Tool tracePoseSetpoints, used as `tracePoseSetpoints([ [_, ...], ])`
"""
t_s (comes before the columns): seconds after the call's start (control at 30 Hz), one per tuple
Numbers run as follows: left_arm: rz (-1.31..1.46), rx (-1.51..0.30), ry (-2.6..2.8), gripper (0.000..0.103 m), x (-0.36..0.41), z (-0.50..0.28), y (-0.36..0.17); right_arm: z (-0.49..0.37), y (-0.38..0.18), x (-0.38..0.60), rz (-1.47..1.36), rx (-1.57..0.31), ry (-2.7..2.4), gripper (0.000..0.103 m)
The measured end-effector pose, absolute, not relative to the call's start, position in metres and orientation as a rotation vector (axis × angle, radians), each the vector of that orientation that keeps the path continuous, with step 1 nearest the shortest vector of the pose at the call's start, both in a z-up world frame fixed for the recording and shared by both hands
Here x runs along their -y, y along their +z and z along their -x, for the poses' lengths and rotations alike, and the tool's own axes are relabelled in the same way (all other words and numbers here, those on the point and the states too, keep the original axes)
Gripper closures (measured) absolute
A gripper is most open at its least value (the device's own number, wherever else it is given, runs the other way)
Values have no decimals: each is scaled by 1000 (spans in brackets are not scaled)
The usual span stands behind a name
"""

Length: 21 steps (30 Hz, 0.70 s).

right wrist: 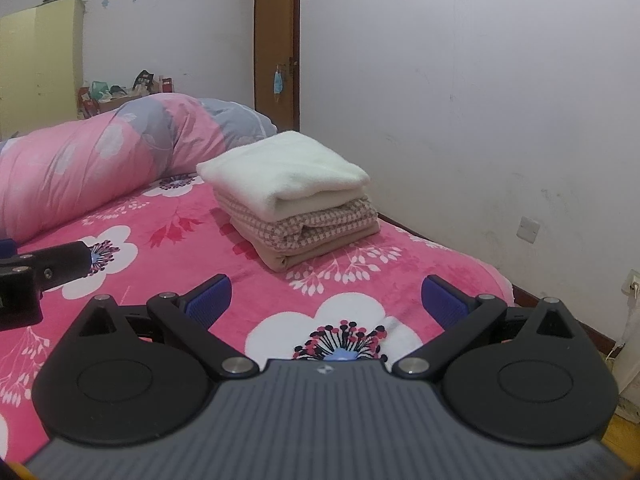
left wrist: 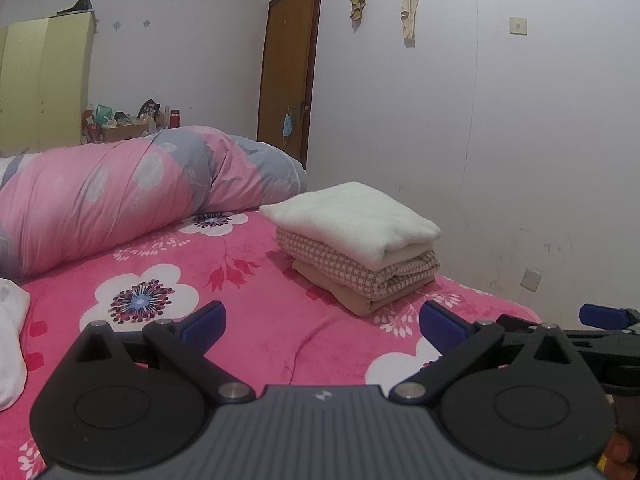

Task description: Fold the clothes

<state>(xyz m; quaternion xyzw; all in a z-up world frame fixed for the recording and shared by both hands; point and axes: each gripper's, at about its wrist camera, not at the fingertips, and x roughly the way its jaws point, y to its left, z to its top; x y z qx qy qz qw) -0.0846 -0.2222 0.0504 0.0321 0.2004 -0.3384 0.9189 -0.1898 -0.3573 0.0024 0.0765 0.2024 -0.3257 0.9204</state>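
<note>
A stack of three folded clothes (left wrist: 356,240) lies on the pink flowered bed sheet (left wrist: 260,320): a white one on top, a pink checked one in the middle, a tan one at the bottom. It also shows in the right wrist view (right wrist: 296,196). My left gripper (left wrist: 322,326) is open and empty, short of the stack. My right gripper (right wrist: 326,300) is open and empty, also short of the stack. A white unfolded garment (left wrist: 10,336) lies at the left edge of the left wrist view.
A rolled pink and grey duvet (left wrist: 120,188) lies across the bed's far side. A white wall (left wrist: 500,160) runs along the bed's right edge. A brown door (left wrist: 290,68) and a yellow wardrobe (left wrist: 44,80) stand behind. The right gripper's body (left wrist: 608,320) shows at right.
</note>
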Motion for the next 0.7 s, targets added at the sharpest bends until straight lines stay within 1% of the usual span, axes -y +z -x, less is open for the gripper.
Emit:
tracePoseSetpoints([
  [0.47,-37,-444,-726,0,218,81,47,181,4,356,-131,-421,-691,1],
  [0.7,-78,-436,-700,0,232,83,43,178,-4,351,-99,-447,-693,1],
])
